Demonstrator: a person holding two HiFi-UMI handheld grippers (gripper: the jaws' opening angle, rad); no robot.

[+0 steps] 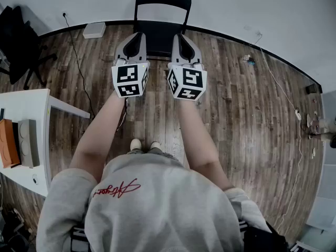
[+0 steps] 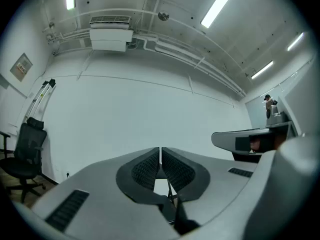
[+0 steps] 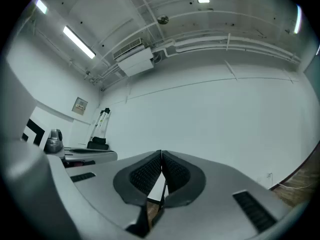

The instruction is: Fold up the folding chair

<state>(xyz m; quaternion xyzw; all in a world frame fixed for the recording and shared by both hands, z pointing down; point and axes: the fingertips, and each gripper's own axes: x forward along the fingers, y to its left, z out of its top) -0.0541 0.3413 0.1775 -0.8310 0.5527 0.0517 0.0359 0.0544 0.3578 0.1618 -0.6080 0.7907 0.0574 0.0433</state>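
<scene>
Black folding chair [image 1: 161,20] stands unfolded at 12 o'clock, by wall. Left claw [image 1: 135,41] and right claw [image 1: 181,42] side by side near its seat. White desk [image 1: 26,101] at 9 o'clock.

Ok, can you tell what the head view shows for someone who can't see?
A person holds the left gripper and right gripper, fingers shut, out toward an unfolded black folding chair by a white wall. The floor is wood, and a white desk stands at the left.
</scene>
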